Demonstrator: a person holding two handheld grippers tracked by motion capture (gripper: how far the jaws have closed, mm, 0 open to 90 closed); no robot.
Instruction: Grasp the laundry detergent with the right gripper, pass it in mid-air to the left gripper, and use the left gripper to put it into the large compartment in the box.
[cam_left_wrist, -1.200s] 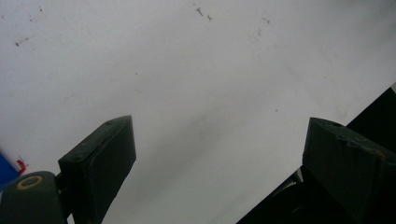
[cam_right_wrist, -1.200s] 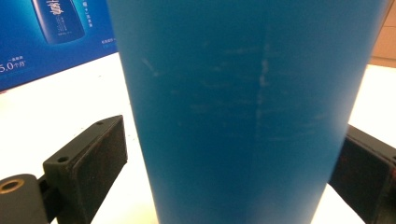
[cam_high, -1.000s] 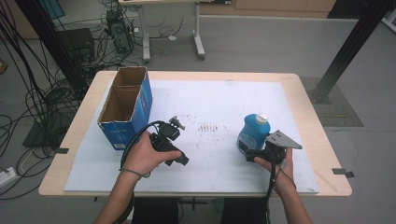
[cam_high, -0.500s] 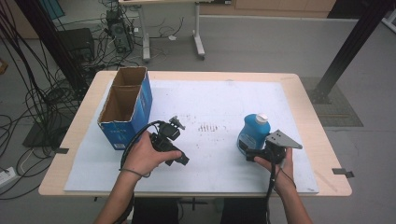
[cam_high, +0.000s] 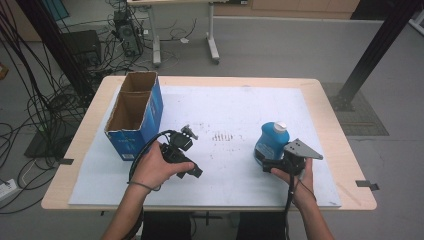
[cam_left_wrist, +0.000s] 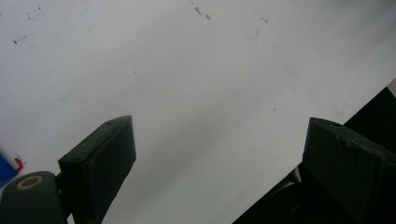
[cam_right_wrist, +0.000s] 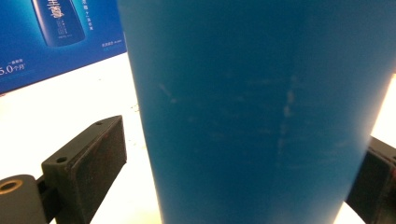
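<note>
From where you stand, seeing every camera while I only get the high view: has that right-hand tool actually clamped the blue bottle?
Observer: Not yet. In the right gripper view the blue bottle sits between the jaws, with a gap showing beside the left one.
Operator: And the other tool?
Observer: The left gripper is open over the bare white mat.
Operator: Anything printed on the box?
Observer: The blue box pictures a dark blue bottle.

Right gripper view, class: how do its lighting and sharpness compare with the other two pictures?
Right gripper view: the blue bottle looms close and soft-edged, and the table glares near-white. Left gripper view: dim, grey, with the black fingers in shade. High view: even light, the bottle and cardboard box crisp.
</note>
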